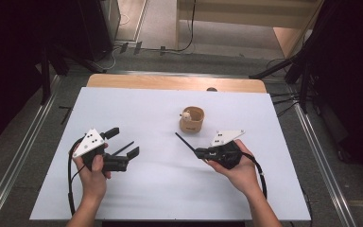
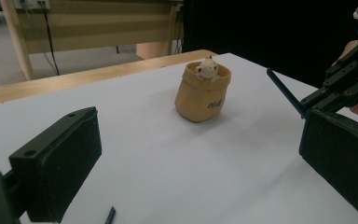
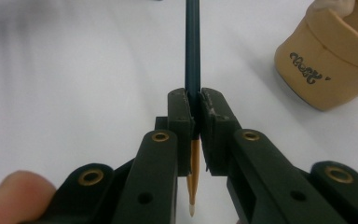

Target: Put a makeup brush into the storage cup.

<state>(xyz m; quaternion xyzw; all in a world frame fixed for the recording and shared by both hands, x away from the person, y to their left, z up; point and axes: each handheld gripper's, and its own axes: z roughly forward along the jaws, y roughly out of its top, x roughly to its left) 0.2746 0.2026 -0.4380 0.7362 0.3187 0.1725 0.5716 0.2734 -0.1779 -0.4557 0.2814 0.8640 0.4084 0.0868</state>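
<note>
Your right gripper [image 1: 200,152] pinches a dark pencil [image 1: 184,142] that points toward ten o'clock, near the little tan bag [image 1: 192,120] at twelve. Your left gripper [image 1: 121,140] lies level, jaws wide apart, holding nothing.

The bench [image 1: 123,189] is covered by a smooth, matt white sheet, with bare pale wood shown along its far edge. The pouch [image 2: 200,95] looks like soft tan cloth, matt, with dark lettering. The pencil [image 3: 192,56] is coated in dark, slightly glossy paint. The right tool [image 3: 194,105] is made of matt black plastic with brass-coloured rivets.
</note>
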